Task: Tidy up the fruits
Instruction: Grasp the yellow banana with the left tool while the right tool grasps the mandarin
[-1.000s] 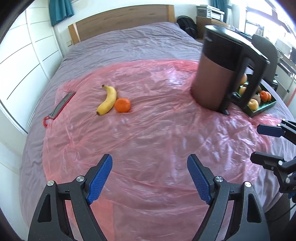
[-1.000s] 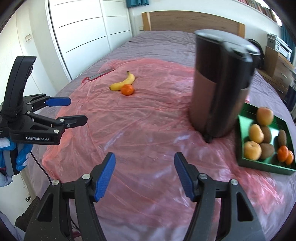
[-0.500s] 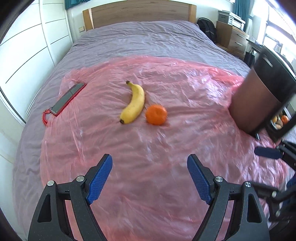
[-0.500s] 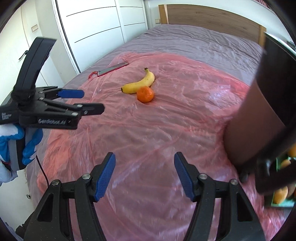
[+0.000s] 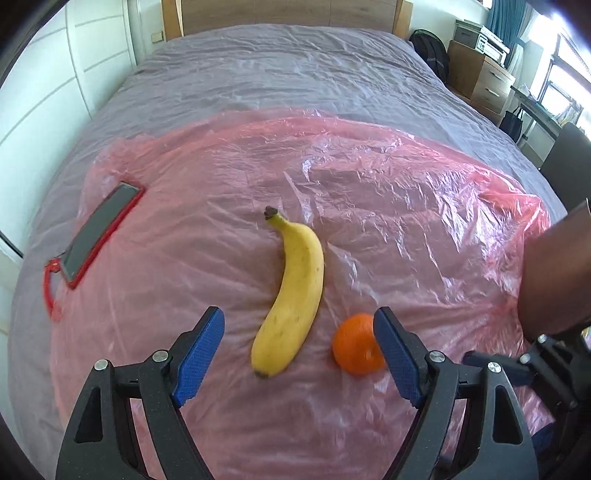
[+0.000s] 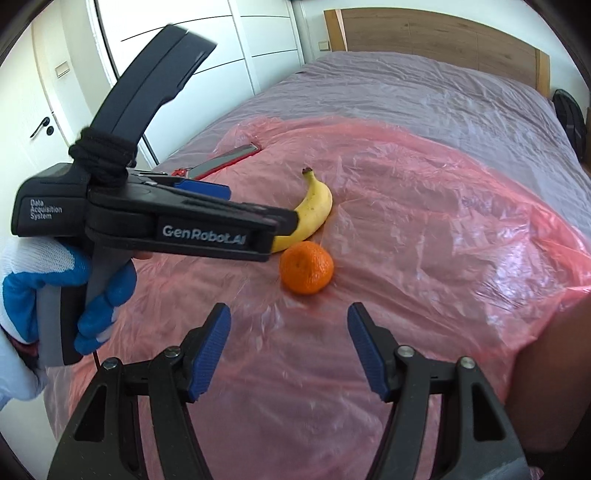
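A yellow banana (image 5: 295,284) and an orange mandarin (image 5: 356,345) lie side by side on the pink plastic sheet (image 5: 406,206) over the bed. My left gripper (image 5: 299,354) is open and empty; the banana's near end and the mandarin lie between its blue pads, the mandarin close to the right pad. In the right wrist view the banana (image 6: 314,210) and mandarin (image 6: 306,266) sit just ahead of my open, empty right gripper (image 6: 290,349). The left gripper body (image 6: 166,221) partly hides the banana there.
A phone in a red case (image 5: 99,236) lies on the sheet to the left. A brown cylindrical container (image 5: 554,273) stands at the right edge. White wardrobes line the left; the wooden headboard (image 5: 288,14) is at the far end.
Both grippers have moved forward and left toward the banana and mandarin. The container and the green fruit tray have slid out of view to the right. Both grippers stay open.
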The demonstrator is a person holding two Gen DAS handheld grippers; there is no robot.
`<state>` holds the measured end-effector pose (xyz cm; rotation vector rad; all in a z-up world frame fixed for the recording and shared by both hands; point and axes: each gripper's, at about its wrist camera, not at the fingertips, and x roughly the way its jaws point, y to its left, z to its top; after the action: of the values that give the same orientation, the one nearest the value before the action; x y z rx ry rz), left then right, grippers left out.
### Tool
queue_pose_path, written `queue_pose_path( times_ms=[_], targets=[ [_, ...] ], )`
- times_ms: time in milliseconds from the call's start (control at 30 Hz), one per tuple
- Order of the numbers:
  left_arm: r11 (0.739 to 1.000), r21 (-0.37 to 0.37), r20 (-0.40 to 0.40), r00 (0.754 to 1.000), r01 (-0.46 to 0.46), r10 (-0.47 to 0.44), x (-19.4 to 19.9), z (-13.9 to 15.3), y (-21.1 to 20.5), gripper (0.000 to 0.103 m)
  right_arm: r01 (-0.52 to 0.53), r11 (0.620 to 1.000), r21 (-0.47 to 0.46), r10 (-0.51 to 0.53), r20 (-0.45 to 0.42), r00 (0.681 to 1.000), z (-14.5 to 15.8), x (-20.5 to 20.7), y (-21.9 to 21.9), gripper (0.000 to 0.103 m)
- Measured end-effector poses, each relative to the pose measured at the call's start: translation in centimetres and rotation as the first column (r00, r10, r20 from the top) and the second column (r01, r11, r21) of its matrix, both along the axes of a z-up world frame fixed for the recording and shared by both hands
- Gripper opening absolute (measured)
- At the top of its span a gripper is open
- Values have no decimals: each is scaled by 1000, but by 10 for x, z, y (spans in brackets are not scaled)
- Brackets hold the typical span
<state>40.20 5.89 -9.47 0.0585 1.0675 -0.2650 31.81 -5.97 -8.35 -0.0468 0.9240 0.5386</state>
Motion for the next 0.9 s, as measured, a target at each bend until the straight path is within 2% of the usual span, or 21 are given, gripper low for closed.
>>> queue_pose_path(
  times_ms=[167,400,467,767,900],
  targets=[
    [999,11,-49,998,30,-30,25,-21,-9,77,36,999,26,-34,-45,998,-23,28,5,103],
    [997,45,-84,995,61,-57,40,-40,-8,61,70,996,64,-64,-84,994,-39,49,10,103],
    [995,50,-86,993,85,-81,40,-43,-6,59,66,996,66,-61,-83,995,-41,52,13,103],
    [972,127,-71,979,198,-190,36,-49,-16,56,43,998,44,-39,-83,996,-46,64,27,103],
    [969,137,-73,977,208,-199,36,-54,-21,56,26,1000,14,-25,-88,996,-53,67,33,101]
  ],
)
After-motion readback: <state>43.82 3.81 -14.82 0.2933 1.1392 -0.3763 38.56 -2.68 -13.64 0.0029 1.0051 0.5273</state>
